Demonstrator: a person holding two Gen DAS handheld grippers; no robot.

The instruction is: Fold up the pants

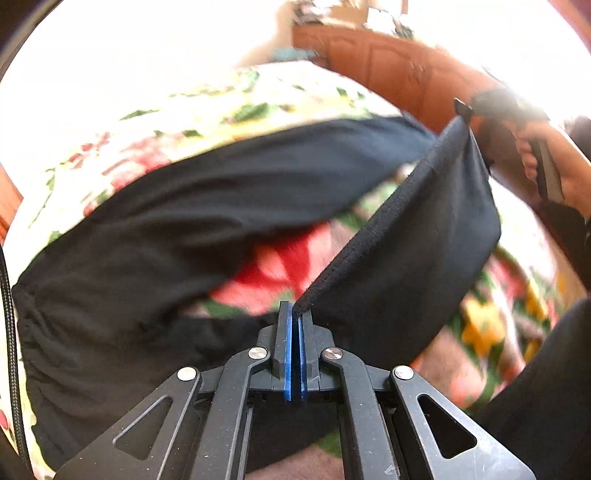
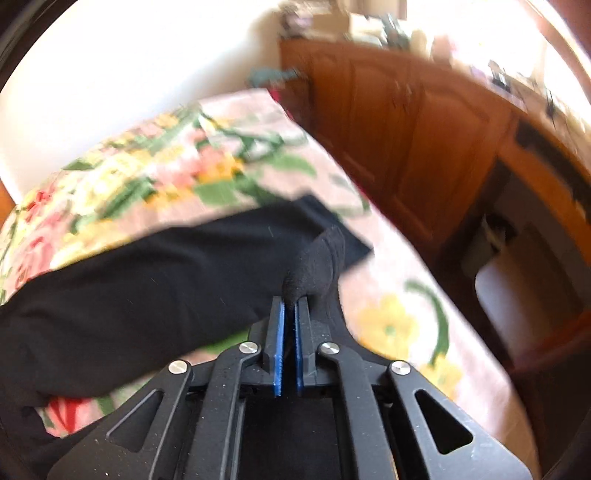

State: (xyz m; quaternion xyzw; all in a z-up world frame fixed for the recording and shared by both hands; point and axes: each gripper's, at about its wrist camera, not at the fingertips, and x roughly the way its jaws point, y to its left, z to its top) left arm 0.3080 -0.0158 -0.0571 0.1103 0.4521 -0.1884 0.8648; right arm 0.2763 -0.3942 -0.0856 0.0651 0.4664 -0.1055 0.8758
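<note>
Black pants [image 1: 155, 221], waistband raised above bedspread [image 1: 155, 144]

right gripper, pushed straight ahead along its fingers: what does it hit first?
The black pants it already pinches: the right gripper is shut on a bunched edge sticking out past its tips. Beyond that fold, probably the pant leg lying on the floral bedspread, though blur leaves depth unclear.

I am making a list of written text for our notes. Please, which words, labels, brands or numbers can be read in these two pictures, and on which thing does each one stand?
No text can be read in either view.
Black pants: no label or print visible.
Floral bedcover: only a flower pattern.
Clutter on top of the wooden cabinet: too blurred and overexposed to tell whether it bears writing.
</note>
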